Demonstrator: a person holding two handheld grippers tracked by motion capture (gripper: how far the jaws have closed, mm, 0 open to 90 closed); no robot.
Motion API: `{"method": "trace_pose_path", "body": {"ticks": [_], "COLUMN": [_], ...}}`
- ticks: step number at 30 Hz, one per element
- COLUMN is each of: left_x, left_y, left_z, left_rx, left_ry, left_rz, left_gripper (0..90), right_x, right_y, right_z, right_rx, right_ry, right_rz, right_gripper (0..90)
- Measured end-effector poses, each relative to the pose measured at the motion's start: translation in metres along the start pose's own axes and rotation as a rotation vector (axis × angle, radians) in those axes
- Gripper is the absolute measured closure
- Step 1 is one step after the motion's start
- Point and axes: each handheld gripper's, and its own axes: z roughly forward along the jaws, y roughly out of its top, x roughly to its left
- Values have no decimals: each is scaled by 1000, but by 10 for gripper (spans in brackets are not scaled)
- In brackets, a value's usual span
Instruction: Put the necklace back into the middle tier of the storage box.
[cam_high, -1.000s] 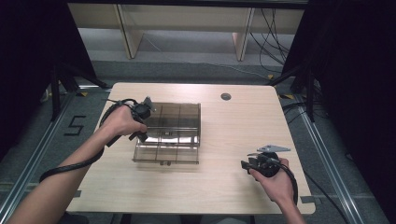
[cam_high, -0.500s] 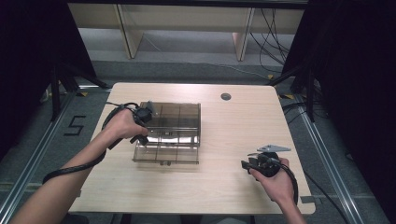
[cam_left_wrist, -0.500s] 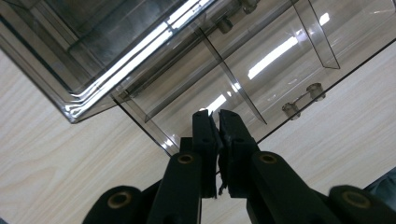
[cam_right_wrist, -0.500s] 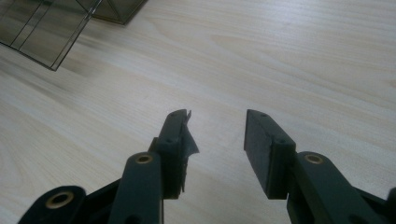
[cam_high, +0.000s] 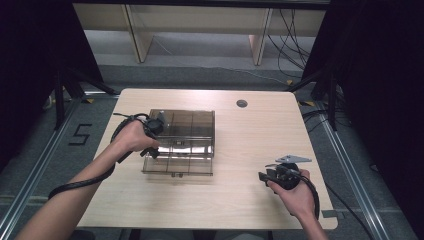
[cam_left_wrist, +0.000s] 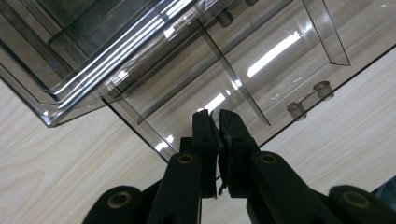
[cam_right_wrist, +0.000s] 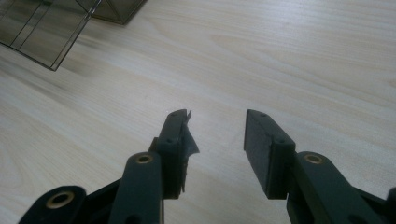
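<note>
From the high view I see a smoky clear plastic box (cam_high: 185, 142) with inner dividers lying on the left half of the tabletop (cam_high: 250, 130). Its lid is swung open toward me and lies in front of the box. My left gripper (cam_high: 156, 150) sits at the box's left side, where the lid meets the body, with the hand (cam_high: 132, 137) wrapped around it and the cable looping back along the forearm. My right gripper (cam_high: 262, 176) rests low near the right front corner of the tabletop, well apart from the box, jaws pointing left. A small round dark hole (cam_high: 242, 103) sits toward the far edge.

In the left gripper view, my left gripper (cam_left_wrist: 217, 123) is clenched on the thin edge of the clear plastic panel, the two black jaws pressed nearly together with the sheet between them. The box's stepped rim and dividers run above the jaws, with two small hinge pegs at the right.

In the right gripper view, my right gripper (cam_right_wrist: 217, 122) is released, its jaws standing apart over bare wood with nothing between them. A corner of the box (cam_right_wrist: 51, 28) shows at the upper left, far from the jaws.
</note>
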Motion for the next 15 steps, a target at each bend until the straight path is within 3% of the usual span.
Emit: {"method": "trace_pose_path", "body": {"ticks": [10, 11, 12, 15], "left_x": [-1, -1, -1, -1], "left_y": [0, 0, 0, 0], "left_z": [7, 8, 8, 9], "left_rx": [5, 7, 10, 16], "left_ry": [-7, -7, -8, -8], "left_rz": [-2, -3, -2, 4], "left_gripper": [851, 851, 852, 851], "right_x": [0, -1, 0, 0], "right_y": [0, 0, 0, 0], "right_z": [0, 1, 0, 0], "right_rx": [5, -12, 4, 6], "right_ry": [-9, -8, -8, -7], "right_rz": [3, -25, -2, -1], "right_gripper": [603, 603, 602, 603]}}
